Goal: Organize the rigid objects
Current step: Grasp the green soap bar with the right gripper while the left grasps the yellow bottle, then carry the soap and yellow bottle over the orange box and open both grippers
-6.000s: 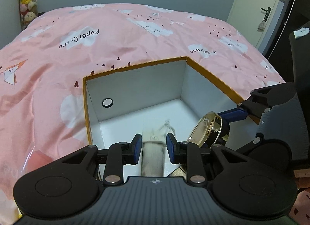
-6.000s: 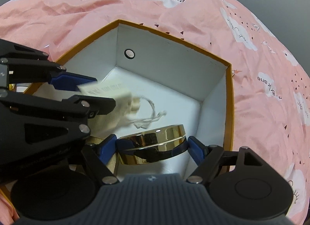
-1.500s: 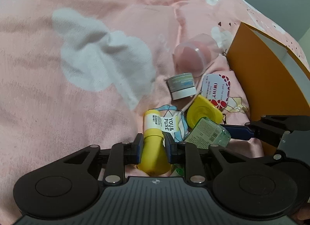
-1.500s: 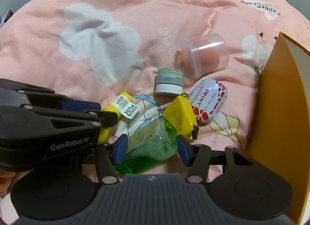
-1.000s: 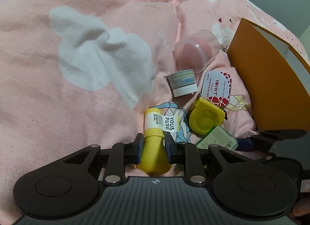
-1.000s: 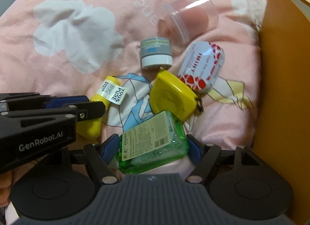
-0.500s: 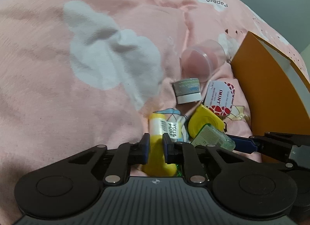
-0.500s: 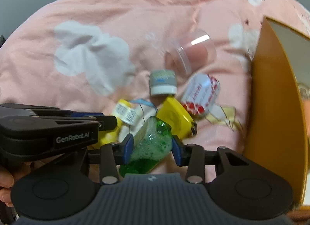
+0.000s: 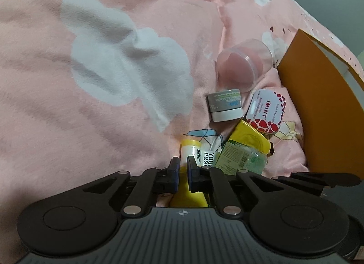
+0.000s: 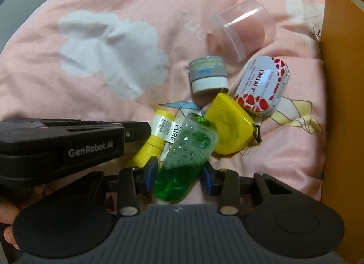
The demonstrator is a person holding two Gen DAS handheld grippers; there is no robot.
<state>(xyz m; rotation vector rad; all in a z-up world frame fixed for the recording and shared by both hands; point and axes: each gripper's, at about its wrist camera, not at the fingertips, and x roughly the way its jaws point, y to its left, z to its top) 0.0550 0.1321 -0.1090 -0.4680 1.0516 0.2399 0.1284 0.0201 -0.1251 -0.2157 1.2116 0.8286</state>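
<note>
A pile of small items lies on the pink bed beside an orange box (image 9: 318, 114). My left gripper (image 9: 183, 166) is shut on a yellow tube (image 9: 190, 150) with a white "YOUR PURE" label. My right gripper (image 10: 179, 173) is shut on a green liquid bottle (image 10: 184, 157), held tilted beside the tube (image 10: 157, 132). Next to them lie a yellow tape measure (image 10: 229, 125), a white and red IMINT tin (image 10: 261, 84), a small grey and white jar (image 10: 208, 74) and a clear round container (image 10: 241, 27) on its side.
The orange box wall (image 10: 341, 109) stands along the right edge. The pink quilt with white cloud prints (image 9: 122, 75) spreads to the left and far side. The left gripper body (image 10: 63, 145) lies close on the right gripper's left.
My left gripper has closed tighter on the yellow tube. My right gripper has turned the green bottle more upright and lifted it a little; both views have shifted slightly.
</note>
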